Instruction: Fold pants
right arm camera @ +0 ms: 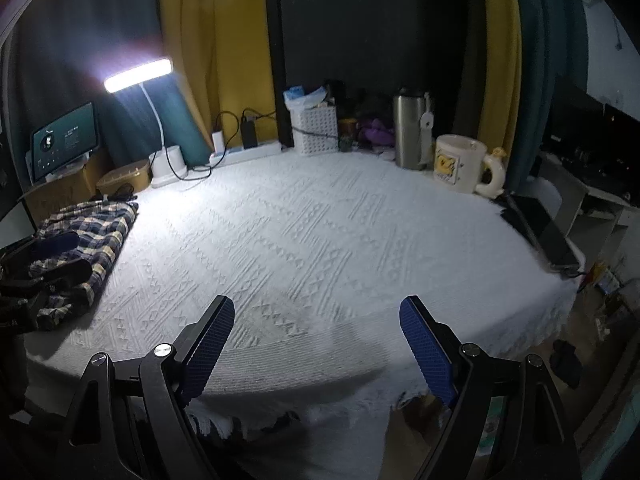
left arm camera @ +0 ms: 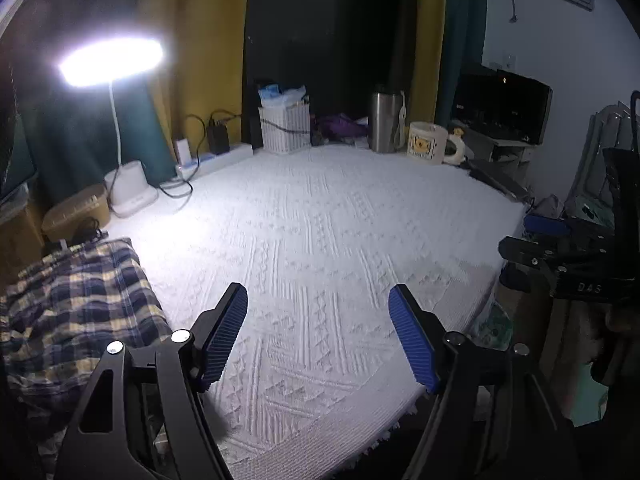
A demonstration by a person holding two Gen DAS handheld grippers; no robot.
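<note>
The navy-and-yellow plaid pants [left arm camera: 76, 304] lie in a compact bundle at the bench's [left arm camera: 320, 232] left edge, folded or waiting. Left claw [left arm camera: 318, 336] and right claw [right arm camera: 316, 344] hover spread, empty.

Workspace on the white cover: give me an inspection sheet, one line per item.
Surface: white textured cover, middle bare, lit by the desk lamp.
Job's things: plaid pants bunched at the left edge, not spread out.
Clutter: along the far edge, white basket, steel tumbler, cream mug, purple item.
Grippers: left claw open, empty, beside the pants; right claw open, empty, over the near edge.
Cables: power strip with black leads plugged in, near the lamp.
Surroundings: yellow and teal curtains, lit screen at left, dark monitor at right.
</note>
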